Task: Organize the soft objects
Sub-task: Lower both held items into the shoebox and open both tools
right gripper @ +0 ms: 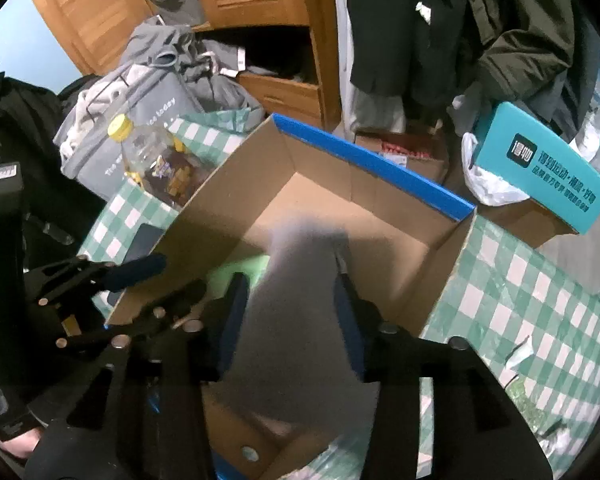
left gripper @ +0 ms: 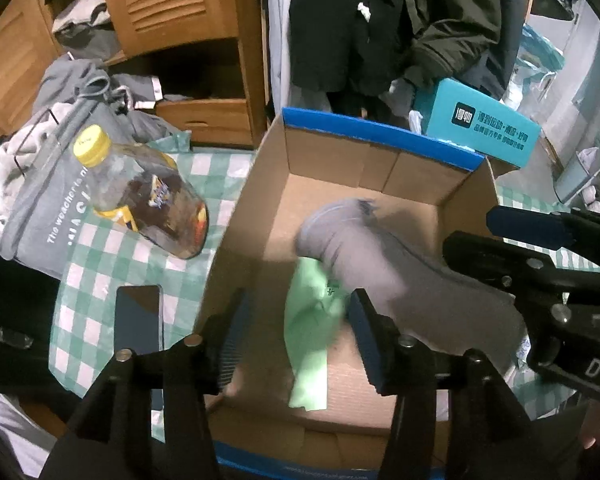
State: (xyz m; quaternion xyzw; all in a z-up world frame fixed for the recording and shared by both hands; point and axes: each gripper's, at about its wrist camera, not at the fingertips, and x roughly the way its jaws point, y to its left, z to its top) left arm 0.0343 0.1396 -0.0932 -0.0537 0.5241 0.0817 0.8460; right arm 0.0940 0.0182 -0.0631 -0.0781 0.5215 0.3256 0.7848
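- Over the open cardboard box point(left gripper: 380, 184), both grippers point steeply down into it, side by side.
- Left gripper point(left gripper: 296, 340): jaws stand partly apart; the green cloth point(left gripper: 312, 320) lies between them, and I see no pad pressing on it, so it looks let go.
- Right gripper point(right gripper: 290, 320): jaws also partly apart, with the grey sock-like garment point(right gripper: 300, 300) hanging blurred between them; no pad appears to pinch it, so I judge it released or dropping.
- In the left wrist view the grey garment's open cuff lies across the box floor, partly over the green cloth; both soft items are inside the box.
- Beside the box, on the green-and-white checked cloth point(right gripper: 520, 288), stand a yellow-capped bottle point(left gripper: 148, 192) and a dark phone point(left gripper: 138, 316), neither soft.
- Farther out, a grey bag with white lettering point(left gripper: 36, 208) holds rumpled clothing, and more grey garments point(right gripper: 188, 64) spill from the wooden wardrobe point(left gripper: 180, 8).
- A teal carton point(right gripper: 540, 168) sits behind the box.
- Judgement: two soft items are boxed; the heap of clothing beyond looks like what is left, so the task seems early to midway.
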